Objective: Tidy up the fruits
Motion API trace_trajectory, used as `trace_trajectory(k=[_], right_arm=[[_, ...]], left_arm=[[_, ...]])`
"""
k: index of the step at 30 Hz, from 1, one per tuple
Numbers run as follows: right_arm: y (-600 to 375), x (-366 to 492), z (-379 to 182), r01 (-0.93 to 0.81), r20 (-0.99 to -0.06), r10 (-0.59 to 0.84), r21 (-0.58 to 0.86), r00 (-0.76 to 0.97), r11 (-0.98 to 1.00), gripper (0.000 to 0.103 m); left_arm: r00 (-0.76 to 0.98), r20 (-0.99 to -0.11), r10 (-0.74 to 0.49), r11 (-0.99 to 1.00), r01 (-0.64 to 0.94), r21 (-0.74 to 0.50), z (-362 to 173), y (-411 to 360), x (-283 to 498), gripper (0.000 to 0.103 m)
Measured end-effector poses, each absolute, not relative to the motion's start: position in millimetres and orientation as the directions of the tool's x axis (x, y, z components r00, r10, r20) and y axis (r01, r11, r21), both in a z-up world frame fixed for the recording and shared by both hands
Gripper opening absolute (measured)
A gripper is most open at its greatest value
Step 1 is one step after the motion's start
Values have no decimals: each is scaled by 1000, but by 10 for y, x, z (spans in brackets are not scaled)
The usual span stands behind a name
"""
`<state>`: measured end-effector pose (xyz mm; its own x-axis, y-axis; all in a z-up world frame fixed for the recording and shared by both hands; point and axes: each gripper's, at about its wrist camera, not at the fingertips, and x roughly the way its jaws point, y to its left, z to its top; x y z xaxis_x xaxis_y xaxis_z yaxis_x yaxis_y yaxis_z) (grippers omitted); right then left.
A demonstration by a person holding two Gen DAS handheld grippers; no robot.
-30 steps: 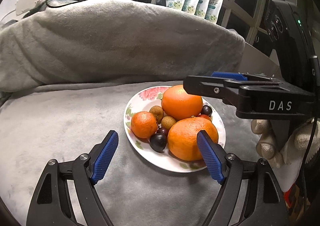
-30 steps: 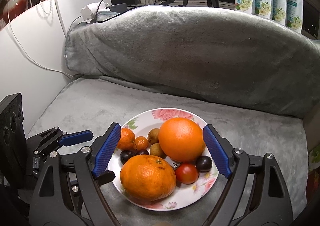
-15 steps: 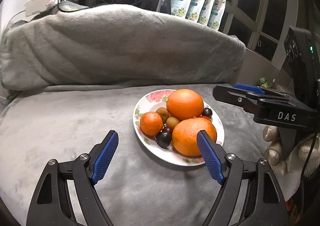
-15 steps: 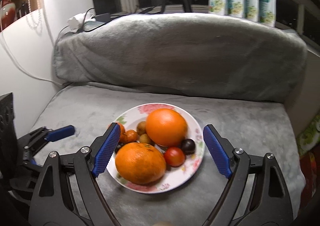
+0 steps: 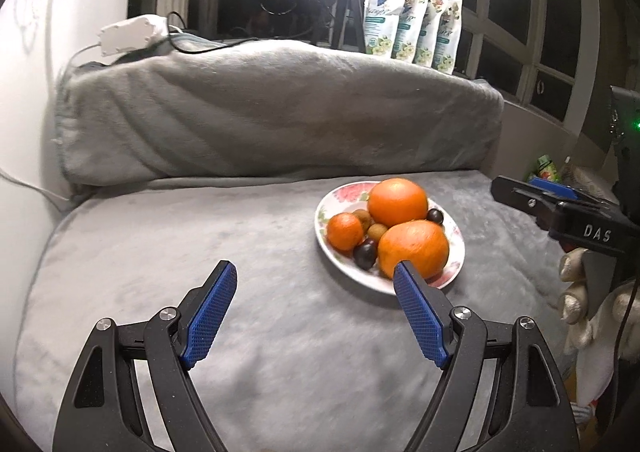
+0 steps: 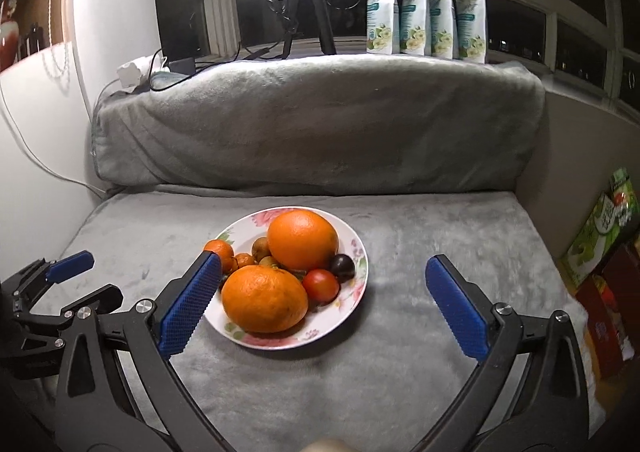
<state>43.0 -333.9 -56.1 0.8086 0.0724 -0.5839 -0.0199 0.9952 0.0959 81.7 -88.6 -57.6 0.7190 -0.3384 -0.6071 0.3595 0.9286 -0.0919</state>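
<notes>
Left gripper (image 5: pixel 314 272) nearest the lens, jaws spread, nothing between the blue pads, only grey blanket (image 5: pixel 160 244) below. Right gripper (image 6: pixel 322 266) likewise released, jaws just opened wider, nothing gripped; left pad overlapping the plate's near-left edge in view, not seen touching it. Gloved hand (image 5: pixel 576 304) under the right gripper's body at far right of the left view. "DAS" read in white on that body.

Beyond the pads, floral plate (image 6: pixel 356 284) flat on the blanket, all fruit on it. Near orange (image 6: pixel 264 298) at front, red tomato (image 6: pixel 320 284) just beside its right, dark plum (image 6: pixel 343 266) behind the tomato. Large orange (image 6: pixel 302 238) at back, touching the near one. Small mandarin (image 6: pixel 219 250) at the left rim, a smaller one (image 6: pixel 244 260) beside it. Brown round fruits (image 6: pixel 262 246) tucked between mandarins and large orange. Second dark plum (image 5: pixel 365 254) seen from the left view only.

Behind, blanket-covered backrest (image 6: pixel 320 120). On the sill, four white pouches (image 6: pixel 426 4) with flower print and teal label bands, lettering too small to read. Tripod (image 6: pixel 310 0) left of them, bright lamp above. Green printed carton (image 6: pixel 600 228) at far right, text unreadable.
</notes>
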Motion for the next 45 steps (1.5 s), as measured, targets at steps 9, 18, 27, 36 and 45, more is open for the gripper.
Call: trace_trajectory(k=[9,18,27,36,45], right_arm=[[-3363,329,-565,-12,-567,72,110,821,994,103],[-3349,306,-542,-10,-561,72,112,825,994,103],[-3317,288,-515,-17,-561,79,114,824,993,103],[-3304,302,-521,-23,-564,91,127,821,992,103],[-3292,297,-546,-21,-564,92,131,821,991,103]], left_arm=[[738,-600,-308,941,330,-77,-506,-806,676,81],[737,-602,-306,942,325,-80,-502,-809,667,82],[740,-598,-307,941,330,-75,-492,-820,643,82],[740,-598,-308,942,326,-81,-492,-816,639,82],[742,-594,-311,941,329,-82,-472,-810,627,82]])
